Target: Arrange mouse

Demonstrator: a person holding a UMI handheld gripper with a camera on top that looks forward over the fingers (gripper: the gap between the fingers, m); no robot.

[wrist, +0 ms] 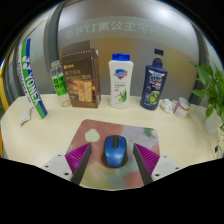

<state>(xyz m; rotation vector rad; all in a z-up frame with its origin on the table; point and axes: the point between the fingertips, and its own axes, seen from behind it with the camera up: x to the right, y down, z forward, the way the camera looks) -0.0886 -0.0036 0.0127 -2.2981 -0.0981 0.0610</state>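
Magenta pads (78,156) on the two fingers frame the nearest part of the scene, and the gripper (111,160) stands wide apart with a blue mouse (113,151) lying between the fingers. Some gap shows at either side of the mouse, so neither pad presses on it. It rests on a mouse mat (100,133) with a mottled, multicoloured print, which lies flat on the pale tabletop (40,135).

Beyond the mat, a row of things stands along the back of the tabletop. From the left: a long badminton racket case (33,73) leaning at a slant, a small clear bottle (59,82), a brown carton (81,77), a white bottle with a blue cap (120,80), and a dark blue bottle (154,80). Further right are a couple of small white cups (168,103) and a leafy green plant (212,92) at the tabletop's end. All of these stand well apart from the mouse, with open tabletop between them and the mat.
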